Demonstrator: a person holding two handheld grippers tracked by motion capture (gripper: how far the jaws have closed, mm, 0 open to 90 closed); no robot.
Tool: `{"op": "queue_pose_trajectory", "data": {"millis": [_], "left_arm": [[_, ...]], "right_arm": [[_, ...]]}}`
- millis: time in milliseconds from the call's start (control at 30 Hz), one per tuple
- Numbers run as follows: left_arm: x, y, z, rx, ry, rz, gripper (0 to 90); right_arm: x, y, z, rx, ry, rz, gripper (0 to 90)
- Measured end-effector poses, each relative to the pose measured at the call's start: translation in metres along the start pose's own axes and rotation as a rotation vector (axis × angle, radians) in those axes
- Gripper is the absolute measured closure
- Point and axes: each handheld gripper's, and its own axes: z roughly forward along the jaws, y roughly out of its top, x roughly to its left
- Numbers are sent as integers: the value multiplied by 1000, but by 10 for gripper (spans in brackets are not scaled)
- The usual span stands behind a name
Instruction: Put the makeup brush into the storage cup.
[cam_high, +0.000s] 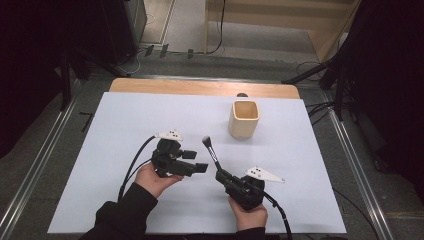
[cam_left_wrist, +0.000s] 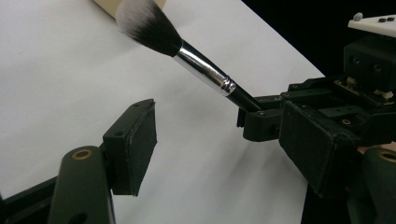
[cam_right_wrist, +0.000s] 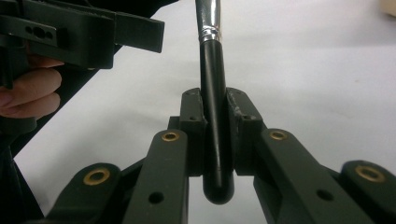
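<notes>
Brush (cam_high: 212, 152) clamped by handle in right gripper (cam_high: 223, 176) jaws, bristles angled up toward cup (cam_high: 244, 119), above table (cam_high: 125, 125). Right hand (cam_high: 248, 214) low, near table edge. Left gripper (cam_high: 197, 161) beside brush, jaws wide, empty, pointing right.

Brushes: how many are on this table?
1. The makeup brush is clamped by its handle in the right gripper, bristles toward the wooden cup. The cup's inside is partly hidden.
</notes>
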Motion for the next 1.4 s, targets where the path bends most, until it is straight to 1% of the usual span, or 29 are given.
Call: {"op": "queue_pose_trajectory", "data": {"millis": [100,133,233,433,600,633,667,733,767,833,1000,1067,1100,1167,1233,1300,1333,1367,1400], "left_arm": [[-1,0,2,-4,14,8,288],[-2,-1,2,-6,14,2,288],[-3,0,4,-9,12,1,288],[-2,0,6,-38,9,-19,288],[0,1,9,-59,9,-56,295],[0,2,10,-60,9,-67,300],[1,3,11,-59,1,-93,307],[1,4,12,-60,10,-114,323],[1,5,12,-72,8,-121,332],[1,6,13,-87,3,-149,350],[2,7,15,-122,-3,-190,394],[1,7,15,-129,11,-190,404],[0,7,15,-134,16,-189,424],[0,7,16,-149,14,-195,433],[-1,6,17,-152,16,-197,446],[-1,5,19,-155,16,-213,460],[-1,5,20,-158,18,-214,460],[0,5,21,-155,8,-222,461],[0,5,23,-149,3,-238,460]], "right_arm": [[0,-3,1,-10,-14,6,796],[0,-4,1,-17,-14,8,796],[1,-7,2,-34,-14,20,796],[5,-11,4,-63,-10,29,795],[7,-13,7,-74,4,39,795],[7,-13,7,-79,3,41,796],[8,-13,7,-81,5,40,796],[8,-13,6,-86,5,41,796],[9,-13,6,-87,3,42,796],[10,-12,6,-92,3,46,796],[12,-12,6,-99,0,43,796],[13,-12,6,-106,-5,37,795],[13,-12,5,-110,-7,38,796],[14,-12,5,-111,-7,34,796],[14,-12,6,-110,-3,33,796],[15,-13,7,-115,-6,26,796],[15,-13,7,-118,-5,29,796],[16,-13,7,-119,-4,27,796],[16,-13,7,-120,-3,23,796]]}}
